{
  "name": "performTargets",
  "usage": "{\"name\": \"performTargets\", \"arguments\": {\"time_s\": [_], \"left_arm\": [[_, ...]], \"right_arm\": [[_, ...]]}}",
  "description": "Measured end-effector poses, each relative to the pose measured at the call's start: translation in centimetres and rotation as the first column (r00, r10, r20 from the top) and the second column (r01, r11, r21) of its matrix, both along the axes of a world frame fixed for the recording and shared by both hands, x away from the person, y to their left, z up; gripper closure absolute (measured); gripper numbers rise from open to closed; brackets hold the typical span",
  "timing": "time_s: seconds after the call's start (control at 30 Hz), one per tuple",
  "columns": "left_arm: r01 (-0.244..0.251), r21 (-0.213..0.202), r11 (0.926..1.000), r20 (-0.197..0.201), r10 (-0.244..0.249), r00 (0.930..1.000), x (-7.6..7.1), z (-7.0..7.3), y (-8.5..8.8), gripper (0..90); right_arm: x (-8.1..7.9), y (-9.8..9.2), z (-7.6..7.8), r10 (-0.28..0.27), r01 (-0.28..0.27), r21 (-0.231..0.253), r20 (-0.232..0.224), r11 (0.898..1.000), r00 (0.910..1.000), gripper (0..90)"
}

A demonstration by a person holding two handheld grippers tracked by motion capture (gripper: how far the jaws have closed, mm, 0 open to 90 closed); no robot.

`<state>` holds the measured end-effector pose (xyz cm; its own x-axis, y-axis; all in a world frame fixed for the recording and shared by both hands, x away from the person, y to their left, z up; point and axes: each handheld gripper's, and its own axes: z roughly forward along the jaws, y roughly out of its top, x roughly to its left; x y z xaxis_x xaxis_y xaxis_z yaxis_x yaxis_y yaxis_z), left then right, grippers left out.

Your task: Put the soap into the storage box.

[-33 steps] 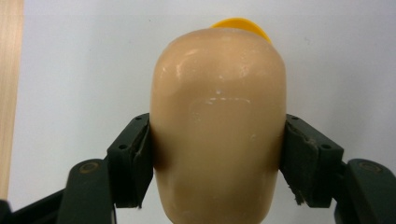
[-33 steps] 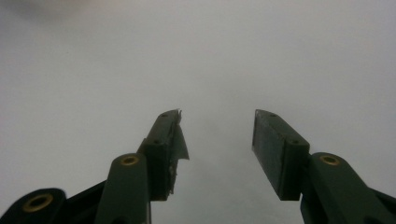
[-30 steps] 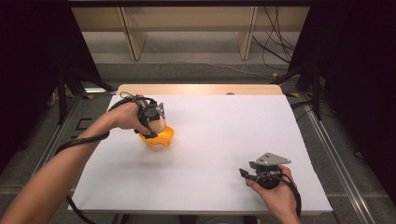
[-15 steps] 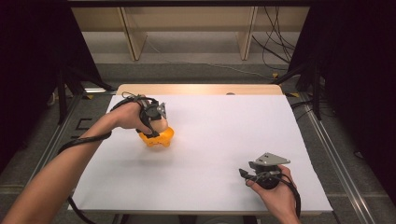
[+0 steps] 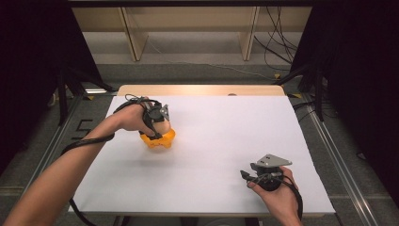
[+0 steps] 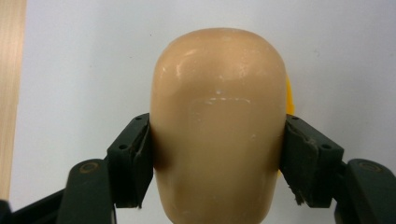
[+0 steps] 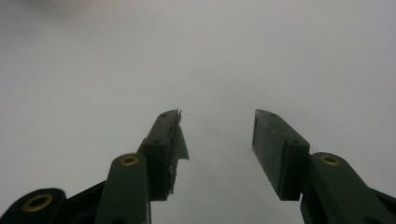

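The left gripper (image 5: 157, 123) was seen clamped on a smooth beige rounded block (image 6: 218, 126), which was pressed between its two jaws, with an orange holder (image 5: 159, 139) directly beneath the block on the white table (image 5: 226, 141). Well apart to the right, the right gripper (image 5: 249, 176) was held low over bare tabletop, its jaws spread with nothing between them

On the floor (image 5: 89, 117) just left of the counter (image 5: 226, 141), near its far corner, a pale marking reads like the digit "5" (image 5: 83, 127) (faint and seen at an angle, so not certain). The peach-coloured block (image 6: 218, 126) bears a shallow embossed outline, with no legible letters.
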<state>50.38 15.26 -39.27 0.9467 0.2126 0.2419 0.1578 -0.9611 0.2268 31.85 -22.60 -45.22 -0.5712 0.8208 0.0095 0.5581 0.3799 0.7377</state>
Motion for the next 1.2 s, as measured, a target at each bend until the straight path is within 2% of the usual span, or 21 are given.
{"name": "performTargets", "arguments": {"time_s": [0.03, 0.07, 0.2, 0.33, 0.47, 0.53, 0.73, 0.77, 0.83, 0.87, 1.0, 1.2], "left_arm": [[-0.004, -0.002, 1.0, -0.002, 0.004, 1.0, 0.0, -0.1, 0.1, 32.6], [-0.003, 0.002, 1.0, -0.003, 0.003, 1.0, 0.1, -0.1, 0.1, 32.6], [-0.005, -0.003, 1.0, -0.005, 0.005, 1.0, 0.1, -0.3, 0.1, 32.6], [-0.001, 0.008, 1.0, -0.008, 0.001, 1.0, 0.1, -0.5, 0.0, 32.6], [0.005, 0.004, 1.0, -0.007, -0.005, 1.0, 0.1, -0.6, -0.1, 32.6], [0.005, 0.003, 1.0, -0.006, -0.005, 1.0, 0.0, -0.7, -0.1, 32.6], [0.01, 0.003, 0.9999, -0.016, -0.01, 0.9998, 0.1, -1.0, -0.1, 32.6], [0.011, 0.004, 0.9999, -0.016, -0.011, 0.9998, 0.1, -0.9, -0.1, 32.6], [0.01, 0.003, 0.9999, -0.014, -0.01, 0.9998, 0.1, -0.9, -0.1, 32.6], [0.008, 0.002, 1.0, -0.015, -0.008, 0.9999, 0.1, -0.9, -0.1, 32.6], [0.0, 0.005, 1.0, -0.021, 0.0, 0.9998, 0.0, -1.2, 0.0, 32.5], [-0.004, 0.006, 1.0, -0.03, 0.004, 0.9995, 0.1, -1.7, 0.2, 32.5]], "right_arm": [[0.0, 0.1, 0.1, -0.006, 0.006, 0.004, -0.004, 1.0, 1.0, 52.0], [0.1, 0.0, -0.1, 0.006, -0.006, -0.001, 0.012, 1.0, 0.9999, 52.0], [0.0, 0.1, 0.0, -0.001, 0.001, 0.002, -0.004, 1.0, 1.0, 52.0], [0.0, 0.0, -0.1, 0.001, -0.001, 0.002, 0.01, 1.0, 0.9999, 52.0], [0.0, 0.0, 0.0, 0.0, -0.001, 0.006, 0.006, 1.0, 1.0, 52.0], [-0.1, 0.1, 0.0, -0.003, 0.003, 0.018, -0.011, 1.0, 0.9999, 52.0], [0.1, 0.0, -0.1, 0.016, -0.016, -0.001, 0.014, 1.0, 0.9998, 52.0], [0.0, 0.1, -0.1, -0.002, 0.002, 0.008, 0.005, 1.0, 1.0, 51.9], [0.0, 0.1, 0.0, 0.0, 0.0, 0.006, 0.004, 1.0, 1.0, 51.9], [0.0, 0.1, -0.1, -0.004, 0.004, 0.02, -0.007, 1.0, 1.0, 51.9], [0.0, 0.1, 0.0, -0.003, 0.003, 0.008, 0.007, 1.0, 1.0, 51.9], [-0.1, 0.1, 0.1, -0.007, 0.008, 0.013, -0.01, 1.0, 0.9999, 51.8]]}}
